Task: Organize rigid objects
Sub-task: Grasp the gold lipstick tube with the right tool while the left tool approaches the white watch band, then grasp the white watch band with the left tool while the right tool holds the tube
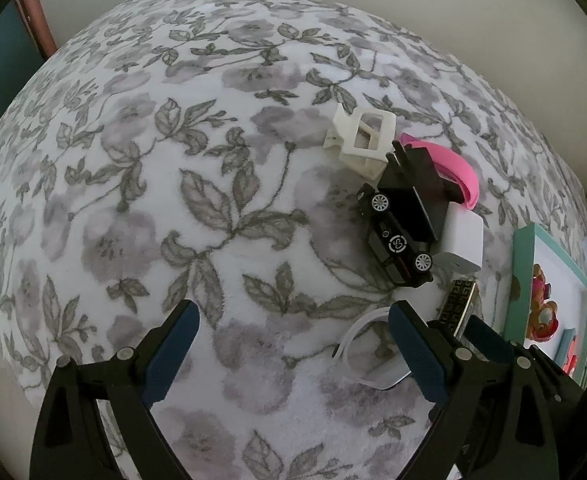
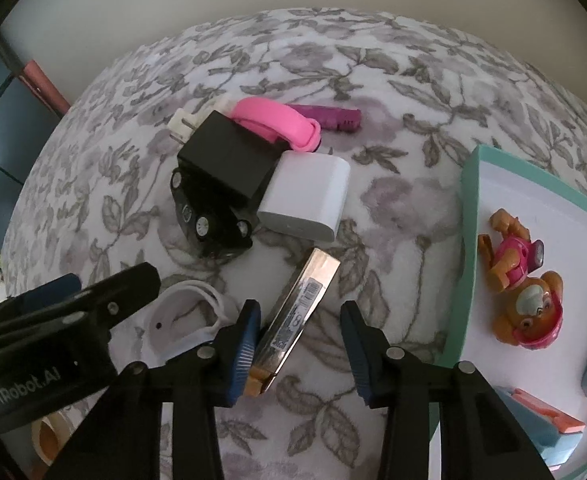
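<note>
Over floral blanket (image 2: pixel 373 92), right gripper (image 2: pixel 300 322) gaping wide, nearing slim box (image 2: pixel 299 312); left gripper (image 1: pixel 291 340) also wide, empty; risking box sliding on soft fabric.

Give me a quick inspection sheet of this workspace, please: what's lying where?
Surface: floral cloth.
Job's things: black toy car, black box on it, white charger block, pink band, white clip, purple item, shiny flat box, white strap.
Clutter: teal tray holding a puppy figure.
Grippers: left gripper open, empty; right gripper open, shiny box between its fingers.
Cables: nothing seen.
Surroundings: pale wall.
</note>
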